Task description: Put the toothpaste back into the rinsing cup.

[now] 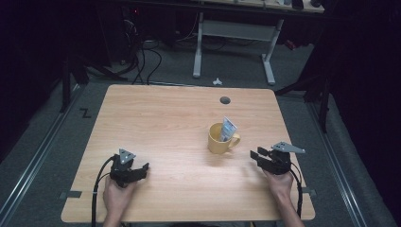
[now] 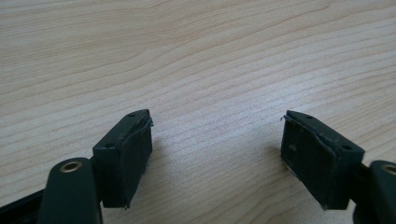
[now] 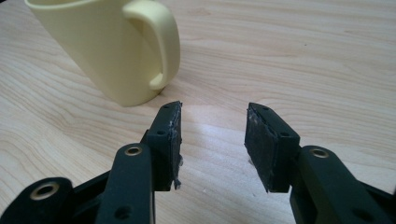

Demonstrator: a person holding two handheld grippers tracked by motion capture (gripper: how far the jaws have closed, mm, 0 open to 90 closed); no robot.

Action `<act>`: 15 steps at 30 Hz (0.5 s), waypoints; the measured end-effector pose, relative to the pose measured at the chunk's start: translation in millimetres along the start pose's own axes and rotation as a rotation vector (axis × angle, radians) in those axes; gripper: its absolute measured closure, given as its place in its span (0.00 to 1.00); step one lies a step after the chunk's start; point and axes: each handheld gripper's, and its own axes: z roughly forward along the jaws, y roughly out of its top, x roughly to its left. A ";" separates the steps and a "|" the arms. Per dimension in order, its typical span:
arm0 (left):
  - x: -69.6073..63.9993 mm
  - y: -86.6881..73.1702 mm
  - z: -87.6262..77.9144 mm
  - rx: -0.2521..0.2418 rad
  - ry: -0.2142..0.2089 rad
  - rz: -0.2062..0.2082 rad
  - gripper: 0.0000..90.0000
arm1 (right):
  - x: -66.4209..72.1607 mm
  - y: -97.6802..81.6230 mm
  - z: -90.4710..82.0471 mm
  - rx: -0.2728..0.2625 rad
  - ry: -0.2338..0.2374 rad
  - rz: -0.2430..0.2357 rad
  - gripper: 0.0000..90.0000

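A yellow mug (image 1: 220, 138) stands upright right of the table's middle, its handle toward the right, with a light blue and white tube (image 1: 228, 129) sticking out of it. In the right gripper view the mug (image 3: 112, 51) is close ahead on the left, handle toward the jaws. My right gripper (image 1: 257, 156) rests low on the table just right of the mug, open and holding nothing (image 3: 212, 140). At the front left my left gripper (image 1: 142, 169) lies on the wood, open wide with bare tabletop between its jaws (image 2: 217, 144).
The wooden table (image 1: 161, 118) has a round cable hole (image 1: 225, 100) near its far edge. Beyond it are grey carpet, a white desk frame (image 1: 234, 45) and loose cables (image 1: 142, 61). Dark stands flank both sides.
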 end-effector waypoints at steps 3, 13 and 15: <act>0.0 0.0 0.0 0.000 0.000 0.000 0.28 | 1.1 -2.6 4.2 0.011 0.001 -0.004 0.62; 0.0 0.0 0.0 0.000 0.000 0.000 0.28 | 2.0 -9.5 15.1 0.044 -0.022 -0.013 0.62; 0.0 0.0 0.0 0.000 0.000 0.000 0.28 | 2.5 -10.6 17.0 0.050 -0.029 -0.025 0.62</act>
